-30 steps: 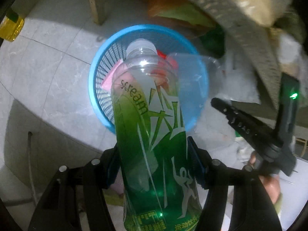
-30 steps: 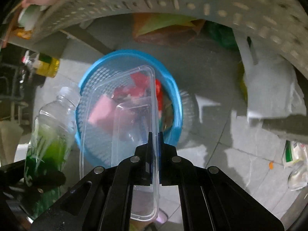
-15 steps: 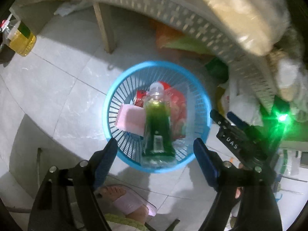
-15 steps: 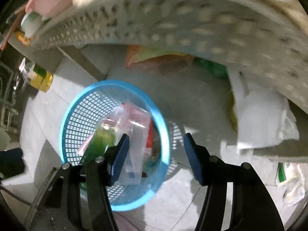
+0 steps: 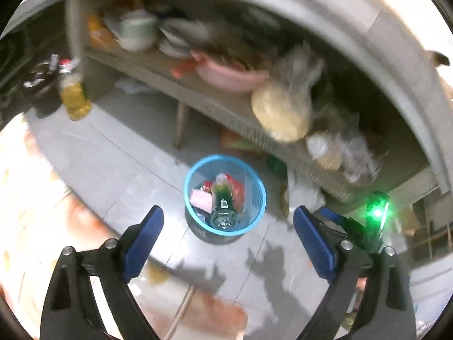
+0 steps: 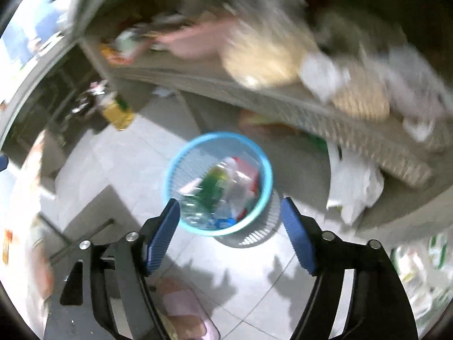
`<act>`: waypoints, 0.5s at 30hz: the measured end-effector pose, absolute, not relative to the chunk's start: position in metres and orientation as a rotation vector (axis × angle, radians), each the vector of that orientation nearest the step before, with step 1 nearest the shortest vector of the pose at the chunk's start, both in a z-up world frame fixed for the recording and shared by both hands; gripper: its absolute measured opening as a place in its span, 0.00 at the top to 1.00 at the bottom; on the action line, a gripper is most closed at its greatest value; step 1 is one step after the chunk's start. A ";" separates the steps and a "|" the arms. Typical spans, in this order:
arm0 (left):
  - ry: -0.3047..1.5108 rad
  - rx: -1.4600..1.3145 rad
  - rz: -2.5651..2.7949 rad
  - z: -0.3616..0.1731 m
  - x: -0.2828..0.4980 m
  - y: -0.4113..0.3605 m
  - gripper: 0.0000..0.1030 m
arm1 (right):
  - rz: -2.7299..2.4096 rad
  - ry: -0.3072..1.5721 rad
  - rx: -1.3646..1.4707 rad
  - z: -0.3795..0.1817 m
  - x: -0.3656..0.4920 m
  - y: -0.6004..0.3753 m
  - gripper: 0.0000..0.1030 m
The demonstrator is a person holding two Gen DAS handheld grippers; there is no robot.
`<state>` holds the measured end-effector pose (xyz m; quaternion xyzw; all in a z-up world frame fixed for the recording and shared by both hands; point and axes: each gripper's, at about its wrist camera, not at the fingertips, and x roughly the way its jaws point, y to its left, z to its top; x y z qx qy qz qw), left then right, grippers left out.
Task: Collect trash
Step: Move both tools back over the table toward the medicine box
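Item: blue basket (image 5: 262, 195), standing on the grey tiled floor beside a low shelf (image 5: 226, 107). We are looking down into it from above with both tools. Contents: a green bottle (image 5: 222, 201) lying slanted, base toward us; a clear plastic container (image 6: 240, 187) next to it; pink and red scraps underneath. Both pieces of trash are resting inside the rim, with nothing hanging over the edge.

Item: left tongs (image 5: 228, 238). We are holding them with the jaws standing wide apart; they have just been opening and there is nothing between the blue pads. The basket is showing in the gap, well below.

Item: right tongs (image 6: 230, 233). The jaws are also apart, just having been opening, and empty. The basket is sitting just past the tips in this view, though clearly lower on the floor.

Item: remaining litter. We are seeing white crumpled plastic (image 6: 354, 184) on the floor under the shelf edge and wrappers (image 6: 419, 266) at the far right. A yellow bottle (image 5: 75, 99) is standing near a shelf leg; we cannot tell if it counts as trash.

Handling note: we are judging the drop as finished. To do the next pickup well, we are advising keeping the jaws spread, choosing one piece per tool, and coming down on the soft plastic from above.
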<state>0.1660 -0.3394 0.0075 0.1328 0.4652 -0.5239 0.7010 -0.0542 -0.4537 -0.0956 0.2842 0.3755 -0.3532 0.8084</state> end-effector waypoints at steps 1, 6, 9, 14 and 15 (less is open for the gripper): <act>1.014 0.268 -1.149 0.015 0.166 -0.318 0.10 | -0.745 0.790 0.568 -0.081 -0.051 -0.445 0.24; 0.910 0.163 -1.004 0.030 0.164 -0.208 0.08 | -0.666 0.735 0.368 -0.015 -0.014 -0.395 0.07; 0.860 0.128 -0.855 0.025 0.162 -0.139 0.05 | -0.643 0.739 0.224 0.007 0.018 -0.362 0.08; 0.830 0.111 -0.660 0.009 0.162 -0.054 0.05 | -0.502 0.770 0.071 0.018 0.072 -0.302 0.07; 0.820 0.099 -0.625 0.007 0.162 -0.036 0.05 | -0.477 0.776 0.039 0.018 0.085 -0.289 0.08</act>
